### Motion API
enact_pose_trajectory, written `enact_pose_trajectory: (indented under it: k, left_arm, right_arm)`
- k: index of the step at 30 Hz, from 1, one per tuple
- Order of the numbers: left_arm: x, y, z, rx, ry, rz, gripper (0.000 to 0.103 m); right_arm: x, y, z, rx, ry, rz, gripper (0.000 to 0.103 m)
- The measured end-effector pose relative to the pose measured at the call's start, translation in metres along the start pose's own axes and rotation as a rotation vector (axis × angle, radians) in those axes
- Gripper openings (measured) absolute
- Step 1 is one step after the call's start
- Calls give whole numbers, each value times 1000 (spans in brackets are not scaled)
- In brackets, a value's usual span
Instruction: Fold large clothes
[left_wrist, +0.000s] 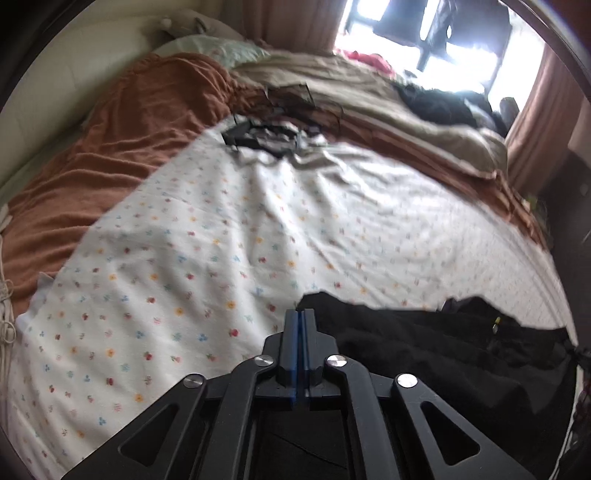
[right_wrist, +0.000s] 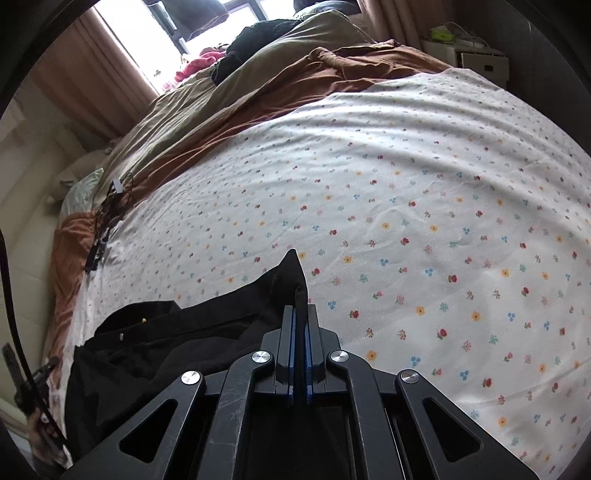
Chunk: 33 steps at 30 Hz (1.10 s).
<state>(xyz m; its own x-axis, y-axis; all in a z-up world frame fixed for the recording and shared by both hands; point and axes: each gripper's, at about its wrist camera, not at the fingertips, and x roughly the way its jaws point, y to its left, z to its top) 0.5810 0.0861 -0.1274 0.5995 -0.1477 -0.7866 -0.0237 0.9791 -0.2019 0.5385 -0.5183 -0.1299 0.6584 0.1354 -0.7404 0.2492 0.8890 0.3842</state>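
Lying across the near edge of a bed, a black garment (left_wrist: 443, 350) is spread on a white sheet printed with small flowers (left_wrist: 221, 240). In the left wrist view the left gripper (left_wrist: 300, 314) is seen with its jaws drawn together at the garment's near left corner; the blue pads meet with only a thin seam between them, and whether cloth is actually pinched there cannot be told, since the black fabric lies just beside and behind the fingertips. In the right wrist view the right gripper (right_wrist: 301, 310) is clamped on the black garment, a pointed fold of which rises out from between the pads and stands above the fingertips. The rest of the garment is bunched to the left of that gripper, with a small yellow mark visible on it. Beyond the floral sheet a rust-brown blanket (left_wrist: 129, 140) and a beige duvet (left_wrist: 351, 92) are heaped toward a bright window (left_wrist: 424, 37), framed by brown curtains (right_wrist: 92, 74). A tangle of dark cables (left_wrist: 273, 129) is laid at the sheet's far edge.
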Motion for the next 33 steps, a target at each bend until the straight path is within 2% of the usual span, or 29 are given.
enact_pose_trajectory:
  k: [1,2,3,4,5,8,9,10,12,14,15,16,17,19,20,23,25,27,29,31,32,33]
  left_arm:
    - [7,-2,-1,1,26,-3,28]
    - [14,-3,-2,-12,51,-18,53]
    - [18,-2,-2,-29,53,-37,64]
    - [20,-2,-1,-36,47,-48,80]
    - [23,-3,2,-37,38,-51,85]
    - [29,-6,8,-39,39,-49,85]
    - [32,-7,8,-39,44,-55,85]
    - [35,-9,7,-31,49,-57,85]
    - [42,-15,2,13,64,-50,82]
    - [48,-22,-4,68,83,-34,57]
    - [51,-24,-7,88,93,-14,53]
    - [52,-24,-8,97,94,-7,43]
    - [53,-24,-10,101,91,-1,26]
    - [52,-20,-10,97,95,18,10]
    - [50,-18,-10,88,86,10,6]
    - [39,-15,-7,78,56,-3,4]
    - [32,-12,-5,64,36,4,4]
    - [31,-7,-4,41,32,11,4]
    - [31,-2,-4,23,36,11,4]
    - [32,0,-4,7,38,3,4]
    - [32,0,-3,3,34,-1,4]
    - [31,-1,-3,1,31,-4,4]
  right_arm:
    - [2,-2,-1,7,6,7,4]
    - [3,-3,-3,19,13,14,4]
    - [4,-5,-4,34,17,23,4]
    - [3,-7,-4,46,16,33,4]
    - [3,-8,-3,51,17,37,5]
    - [3,-3,-2,24,22,-12,13]
    - [1,-1,-1,11,18,-44,23]
    - [-4,0,1,3,7,-72,39]
    - [-15,6,3,-12,-36,-92,50]
    - [-28,20,3,-52,-71,-87,50]
    - [-30,26,3,-64,-74,-79,50]
    - [-32,37,1,-81,-70,-55,50]
    - [-31,46,-1,-95,-60,-35,50]
    - [-23,72,-10,-144,-11,14,50]
    - [-19,82,-15,-168,9,21,50]
    - [-3,113,-32,-242,68,28,50]
    - [10,126,-43,-298,92,1,50]
    - [25,125,-49,-327,123,-56,50]
    - [42,113,-53,-283,171,-76,46]
    - [52,100,-55,-244,196,-53,26]
    - [53,98,-54,-232,194,-32,20]
    - [51,97,-53,-221,185,-1,5]
